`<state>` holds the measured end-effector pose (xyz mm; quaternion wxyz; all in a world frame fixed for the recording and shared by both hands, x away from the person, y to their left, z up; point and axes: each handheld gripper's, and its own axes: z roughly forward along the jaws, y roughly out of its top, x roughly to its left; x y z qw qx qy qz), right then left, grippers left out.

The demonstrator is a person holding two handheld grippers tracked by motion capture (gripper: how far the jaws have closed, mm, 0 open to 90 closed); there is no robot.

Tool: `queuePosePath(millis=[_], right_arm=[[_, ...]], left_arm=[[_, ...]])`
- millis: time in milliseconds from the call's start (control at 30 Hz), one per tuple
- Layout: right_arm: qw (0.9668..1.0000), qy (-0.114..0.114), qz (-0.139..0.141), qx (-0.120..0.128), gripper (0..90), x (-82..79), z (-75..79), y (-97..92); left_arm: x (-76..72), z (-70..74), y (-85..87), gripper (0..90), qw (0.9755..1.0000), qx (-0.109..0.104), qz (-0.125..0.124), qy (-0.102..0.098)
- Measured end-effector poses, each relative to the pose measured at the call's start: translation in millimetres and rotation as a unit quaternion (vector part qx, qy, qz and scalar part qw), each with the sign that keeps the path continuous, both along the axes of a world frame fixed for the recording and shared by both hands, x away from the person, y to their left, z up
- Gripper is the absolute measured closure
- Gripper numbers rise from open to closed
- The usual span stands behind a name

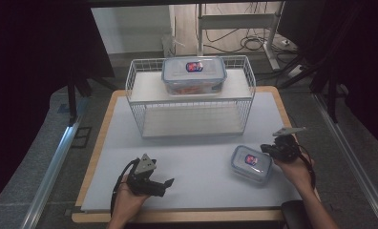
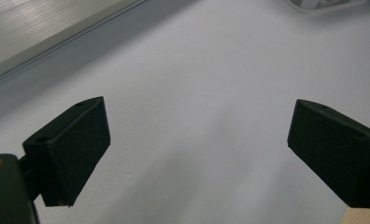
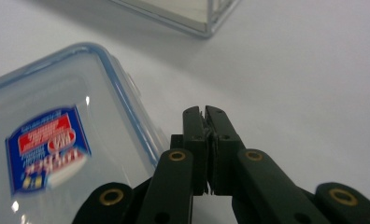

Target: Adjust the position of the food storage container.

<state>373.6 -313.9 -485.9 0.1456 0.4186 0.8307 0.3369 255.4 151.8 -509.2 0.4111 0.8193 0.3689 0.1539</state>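
Your right tool (image 1: 269,149) sits just beside the small lidded box (image 1: 252,163) on the tabletop (image 1: 196,157), at the box's right edge. Its jaws are pressed together with nothing between them, as the right gripper view shows with the box's blue-rimmed lid (image 3: 57,135) alongside. Your left tool (image 1: 167,183) rests near the front edge, jaws wide apart and empty. You appear to be at the approach stage. Next, you likely need to spread the right tool's jaws and straddle the box, perhaps bound for the wire rack (image 1: 192,95), where a larger box (image 1: 194,75) sits.
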Motion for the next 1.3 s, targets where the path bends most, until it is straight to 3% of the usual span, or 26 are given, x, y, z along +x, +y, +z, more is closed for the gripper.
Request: queuePosePath(millis=[133, 267, 367, 500, 700, 1300], right_arm=[[0.9998, -0.006, -0.015, 0.007, 87.2, -14.1, 1.7, -9.5], [0.9995, -0.008, -0.029, -0.005, 86.5, -32.0, 3.1, -17.4], [0.9992, 0.005, -0.035, -0.016, 86.5, -44.3, -0.8, -22.6], [0.999, 0.028, -0.035, -0.005, 86.5, -51.4, -6.7, -26.2], [0.9987, 0.041, -0.029, -0.001, 87.5, -45.2, -9.2, -12.7], [0.9978, 0.049, 0.042, -0.016, 87.5, -15.5, -12.8, 58.6]], left_arm=[[-0.6, 1.1, -0.6, 5.6, 1.0, 0.0, 0.0, -0.002], [-0.6, 0.8, -1.5, 5.6, 1.0, 0.0, 0.0, -0.002], [-0.6, 1.0, -2.3, 5.6, 1.0, 0.001, -0.001, -0.002], [-0.1, 0.6, -3.1, 5.6, 1.0, 0.002, -0.001, -0.001], [0.3, 0.3, -3.3, 5.6, 1.0, 0.001, 0.0, 0.002], [1.0, 0.8, -1.7, 5.8, 0.9998, -0.011, 0.005, 0.014]])
